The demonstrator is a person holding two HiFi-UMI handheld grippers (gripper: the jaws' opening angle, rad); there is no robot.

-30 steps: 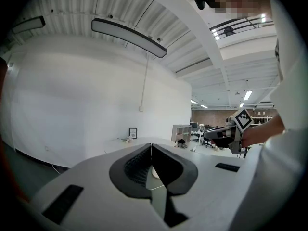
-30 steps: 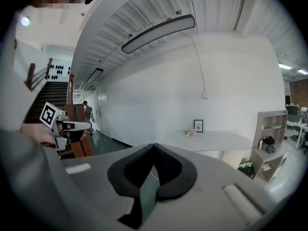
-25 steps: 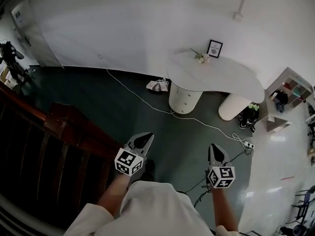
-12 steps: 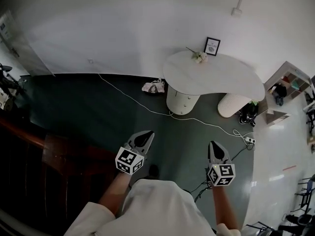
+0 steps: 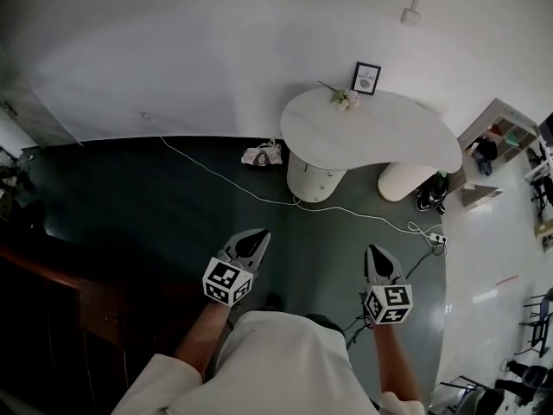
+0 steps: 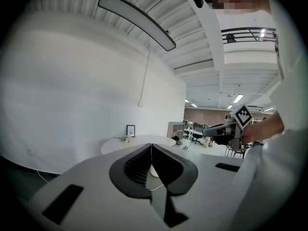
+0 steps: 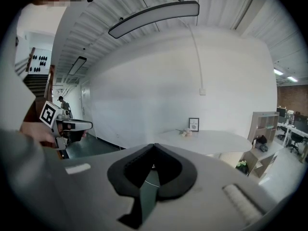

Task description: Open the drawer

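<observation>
Facing drawer pedestal point(image 5: 314, 178), round, under left end of white bench point(image 5: 389, 137) by far wall. It lies straight ahead across floor, well apart from both claws, roughly midway between their lines; I judge neither plainly nearer. Left claw point(image 5: 251, 242) closed tight, empty. Right claw point(image 5: 379, 258) likewise closed on nothing. White cable point(image 5: 259, 193) crosses floor between me and pedestal.

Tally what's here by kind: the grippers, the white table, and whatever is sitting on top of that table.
Grippers: 2, the left gripper and the right gripper
White table: 1
Framed picture: 1
Flower sprig: 1
Total: 5
</observation>
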